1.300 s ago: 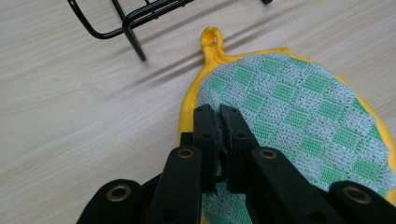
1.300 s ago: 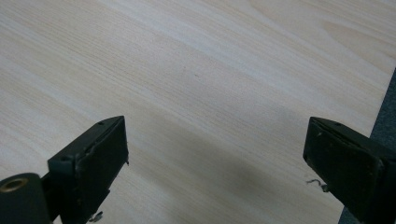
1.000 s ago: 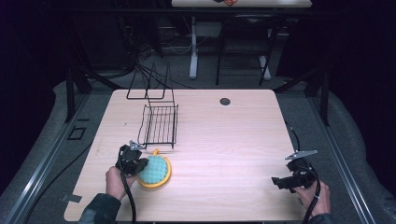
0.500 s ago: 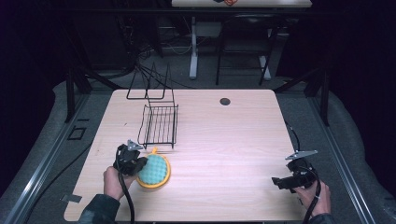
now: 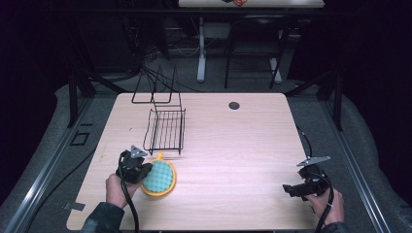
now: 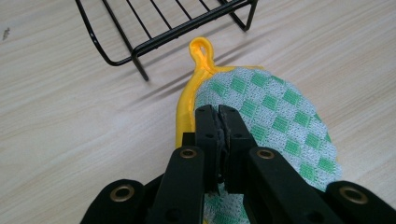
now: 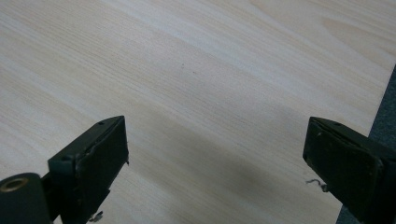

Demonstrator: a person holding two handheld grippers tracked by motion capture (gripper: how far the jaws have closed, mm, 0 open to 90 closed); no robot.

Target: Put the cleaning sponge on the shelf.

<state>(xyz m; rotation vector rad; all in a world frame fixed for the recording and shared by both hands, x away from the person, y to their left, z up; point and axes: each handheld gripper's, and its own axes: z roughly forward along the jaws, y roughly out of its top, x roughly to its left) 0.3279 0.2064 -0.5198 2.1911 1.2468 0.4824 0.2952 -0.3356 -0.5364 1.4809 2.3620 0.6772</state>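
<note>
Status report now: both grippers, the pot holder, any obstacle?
Left gripper shut on pot holder. Right gripper open over bare table. Wire rack close beyond holder.

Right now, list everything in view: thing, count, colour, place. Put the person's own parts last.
pot holder: 1, green-and-white check with yellow edge and loop, near-left part of the table, just in front of the basket rack.
basket rack: 1, black wire, left half of the table.
wire frame: 1, black, far-left edge of the table, behind the basket rack.
table: 1, light wood, centre; dark round grommet near its far edge.
left tongs: 1, black, jaws shut, over the pot holder's left edge; whether cloth is pinched cannot be told.
right tongs: 1, black, jaws wide open over bare table at near right.
hands: 2, left hand, right hand, at the near edge.
</note>
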